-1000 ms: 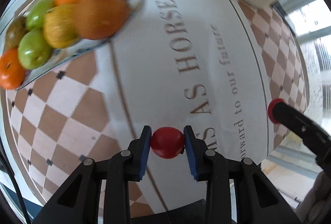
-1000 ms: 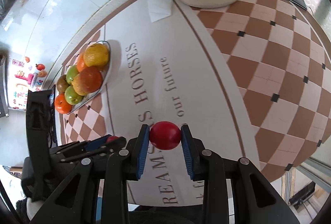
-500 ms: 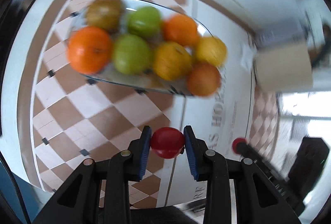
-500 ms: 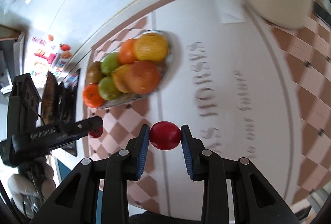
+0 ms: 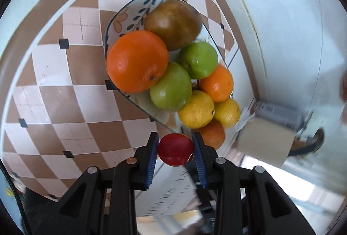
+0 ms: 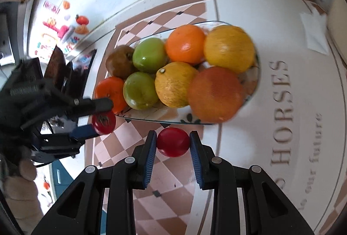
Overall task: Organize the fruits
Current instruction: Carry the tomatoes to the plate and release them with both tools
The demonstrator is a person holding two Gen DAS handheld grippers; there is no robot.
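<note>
Tablecloth (image 6: pixel 282 148) lettering reads "HORSES", "our future"; plate (image 6: pixel 257 74) beside it.

Probably a home dining spot, checked tablecloth (image 6: pixel 121 143), fruit plate (image 5: pixel 121 15), blurred decorations on wall

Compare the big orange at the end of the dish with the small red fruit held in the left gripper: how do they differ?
The big orange is bright orange; the small red fruit is deep red. The orange looks much larger than the red fruit, though it also lies nearer the lens. The orange rests in the dish beside a brown fruit, while the red fruit is clamped in the left gripper, off the dish. Both are round and glossy.
</note>
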